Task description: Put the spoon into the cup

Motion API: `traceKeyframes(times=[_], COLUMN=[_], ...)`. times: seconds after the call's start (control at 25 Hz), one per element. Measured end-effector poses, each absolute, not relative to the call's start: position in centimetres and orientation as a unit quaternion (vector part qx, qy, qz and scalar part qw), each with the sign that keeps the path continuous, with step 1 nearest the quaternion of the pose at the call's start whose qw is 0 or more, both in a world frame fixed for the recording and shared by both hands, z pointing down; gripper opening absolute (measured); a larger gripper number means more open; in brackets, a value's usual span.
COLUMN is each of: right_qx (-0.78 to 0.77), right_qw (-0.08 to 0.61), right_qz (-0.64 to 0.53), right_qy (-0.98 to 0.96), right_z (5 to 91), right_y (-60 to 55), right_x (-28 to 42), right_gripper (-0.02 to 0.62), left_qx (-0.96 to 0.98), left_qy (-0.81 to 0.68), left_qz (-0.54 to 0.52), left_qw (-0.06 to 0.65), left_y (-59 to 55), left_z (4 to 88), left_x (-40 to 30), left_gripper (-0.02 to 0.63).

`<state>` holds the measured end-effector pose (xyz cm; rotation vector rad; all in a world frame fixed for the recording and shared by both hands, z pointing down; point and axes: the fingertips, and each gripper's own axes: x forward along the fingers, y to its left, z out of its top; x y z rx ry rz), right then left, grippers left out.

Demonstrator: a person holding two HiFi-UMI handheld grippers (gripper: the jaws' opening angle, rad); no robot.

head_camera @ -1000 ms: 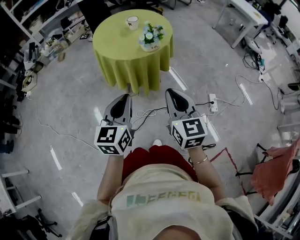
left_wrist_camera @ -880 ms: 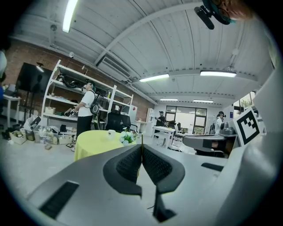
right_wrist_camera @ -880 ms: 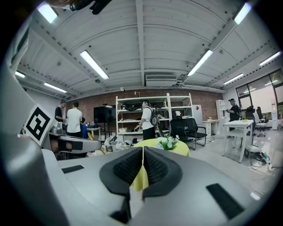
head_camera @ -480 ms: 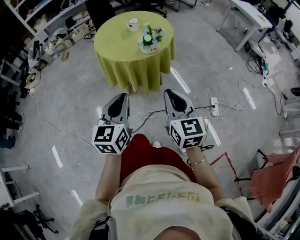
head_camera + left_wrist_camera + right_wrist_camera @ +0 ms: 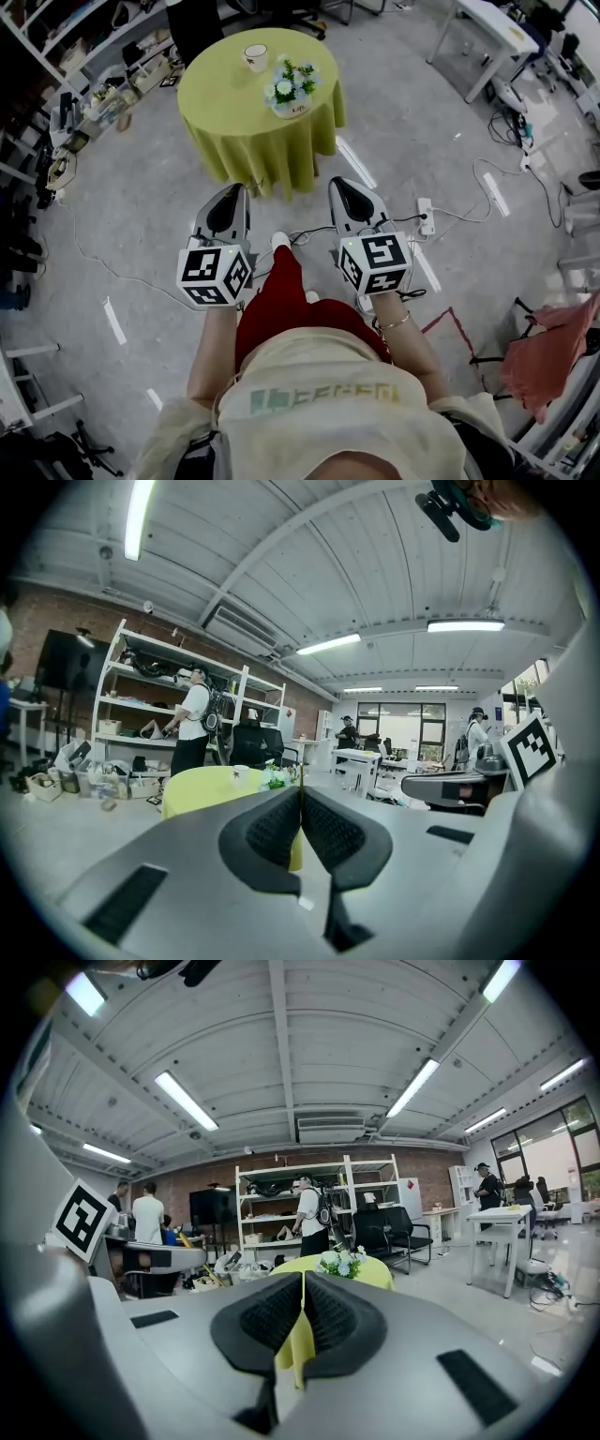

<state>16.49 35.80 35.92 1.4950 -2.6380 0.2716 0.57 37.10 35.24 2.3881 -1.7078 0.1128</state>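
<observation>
- White ceramic cup [image 5: 255, 57] is sitting near the far edge of the round counter [image 5: 225, 98] draped in yellow-green cloth, beside a white bowl of flowers [image 5: 290, 89].
- Left gripper [image 5: 230, 199] is being held over the grey floor [image 5: 141, 216], well short of the counter, jaws pressing together on nothing.
- Right gripper [image 5: 345, 192] is hovering alongside, likewise closed and empty.

The person holds the left gripper [image 5: 228, 208] and right gripper [image 5: 348, 199] side by side at waist level, both with jaws closed and empty.
</observation>
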Motion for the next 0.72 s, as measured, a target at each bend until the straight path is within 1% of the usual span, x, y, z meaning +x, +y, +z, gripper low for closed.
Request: traceKeyframes(times=[0.28,0.52,0.72], right_qx=[0.492,0.498,0.497], right_qw=[0.056,0.069,0.065], right_qz=[0.091,0.099,0.102], right_qy=[-0.864,-0.859,-0.859], right_z=[35.8,37.0,37.2], right_y=[30.5,24.1,18.2], right_x=[16.1,15.0,13.1], right_gripper=[0.037,0.037,0.037], left_qx=[0.81,0.807,0.803], left_qy=[-0.575,-0.576,-0.579], left_qz=[0.04,0.04,0.039], left_qw=[0.11,0.125,0.134], left_y=[31.2,24.8,19.0], left_z=[35.5,36.8,37.6], left_x=[0.1,-1.6,-3.7], left_gripper=[0.025,0.025,0.025])
